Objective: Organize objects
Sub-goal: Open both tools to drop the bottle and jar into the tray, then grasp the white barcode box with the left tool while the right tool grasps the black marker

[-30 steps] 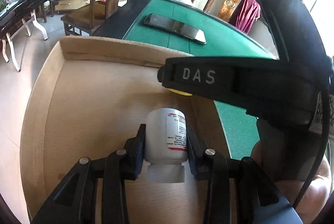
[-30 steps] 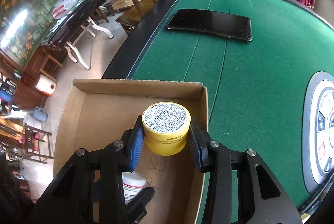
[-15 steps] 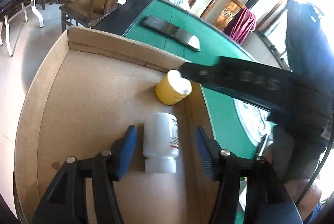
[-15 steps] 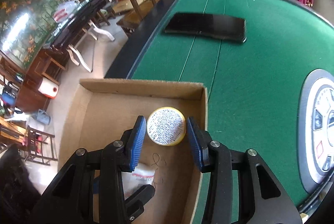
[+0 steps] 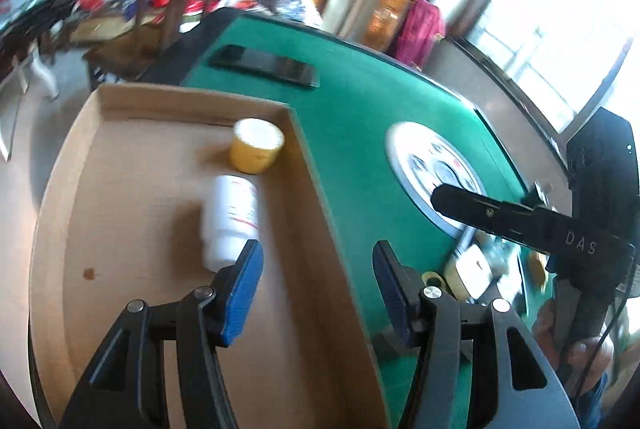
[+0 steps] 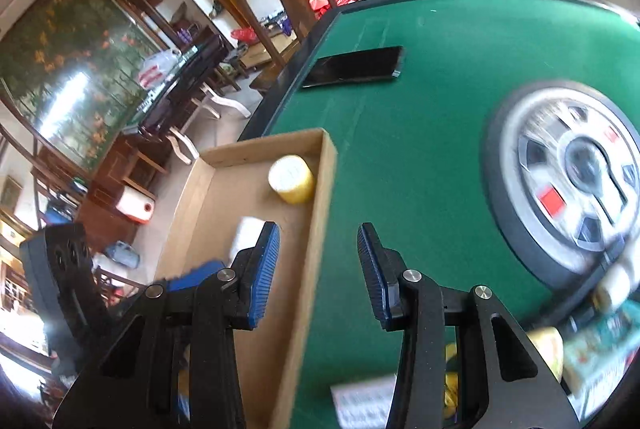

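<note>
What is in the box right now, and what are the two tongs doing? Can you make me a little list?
box: cardboard box at the edge of the green table
in box: yellow jar, white bottle lying on its side
on table: black phone
left tongs: open, empty
right tongs: open, empty
bottle and jar: close together, touching unclear

White bottle [image 5: 230, 217] lies beside yellow jar [image 5: 256, 146].
</note>
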Demonstrator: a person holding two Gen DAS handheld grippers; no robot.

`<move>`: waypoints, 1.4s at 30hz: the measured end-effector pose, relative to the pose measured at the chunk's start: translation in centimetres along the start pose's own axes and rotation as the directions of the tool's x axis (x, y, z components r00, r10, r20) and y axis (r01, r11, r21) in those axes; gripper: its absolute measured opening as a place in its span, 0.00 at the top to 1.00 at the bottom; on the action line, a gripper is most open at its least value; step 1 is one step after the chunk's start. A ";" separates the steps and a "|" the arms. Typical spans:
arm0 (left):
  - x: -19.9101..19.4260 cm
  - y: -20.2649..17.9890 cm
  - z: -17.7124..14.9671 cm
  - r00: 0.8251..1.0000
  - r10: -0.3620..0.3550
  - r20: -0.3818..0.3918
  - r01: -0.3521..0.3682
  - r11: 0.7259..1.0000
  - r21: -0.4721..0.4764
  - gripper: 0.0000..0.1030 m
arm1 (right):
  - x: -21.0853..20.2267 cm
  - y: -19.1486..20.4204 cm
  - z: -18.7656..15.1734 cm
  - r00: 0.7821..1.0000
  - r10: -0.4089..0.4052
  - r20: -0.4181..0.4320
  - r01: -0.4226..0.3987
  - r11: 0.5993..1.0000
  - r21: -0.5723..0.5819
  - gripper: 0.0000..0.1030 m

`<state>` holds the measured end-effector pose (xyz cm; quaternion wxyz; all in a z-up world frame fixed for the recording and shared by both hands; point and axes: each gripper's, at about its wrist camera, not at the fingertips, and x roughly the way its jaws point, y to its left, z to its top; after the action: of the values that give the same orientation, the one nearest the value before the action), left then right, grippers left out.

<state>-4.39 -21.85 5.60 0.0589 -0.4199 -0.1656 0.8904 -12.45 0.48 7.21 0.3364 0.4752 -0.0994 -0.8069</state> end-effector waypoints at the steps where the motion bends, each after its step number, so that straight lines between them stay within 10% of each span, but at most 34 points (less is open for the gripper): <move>1: 0.1 -0.9 -0.1 1.000 -0.004 -0.005 0.004 0.999 0.034 0.43 | -0.9 -0.8 -0.8 1.000 0.005 0.011 -0.006 1.000 0.009 0.60; 10: 0.7 -7.9 -4.6 0.999 -0.015 -0.028 0.023 0.955 0.295 0.41 | -10.7 -7.1 -8.8 0.980 -0.054 0.190 0.047 0.998 0.040 0.60; 17: 2.0 -10.7 -6.4 0.995 0.100 -0.004 -0.087 0.885 0.458 0.41 | -18.1 -13.0 -13.5 0.881 -0.258 0.397 0.231 0.966 0.117 0.52; 25: 4.8 -10.5 -6.2 0.983 0.165 -0.081 -0.110 0.881 0.461 0.42 | -19.6 -18.6 -13.8 0.902 -0.194 0.386 0.078 0.952 0.295 0.52; 28: 5.4 -10.5 -6.5 0.979 0.170 -0.113 -0.110 0.905 0.410 0.68 | -19.5 -18.8 -13.7 0.903 -0.197 0.383 0.078 0.950 0.303 0.52; 42: 5.6 -12.6 -8.5 0.973 0.219 -0.070 -0.175 0.903 0.393 0.68 | -17.1 -21.0 -13.1 0.867 -0.478 0.138 0.432 0.861 0.268 0.70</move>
<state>-1.91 -6.58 0.81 0.0591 -0.4644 0.0591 0.8817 -5.45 29.27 2.15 0.0670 0.4371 -0.1090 -0.8903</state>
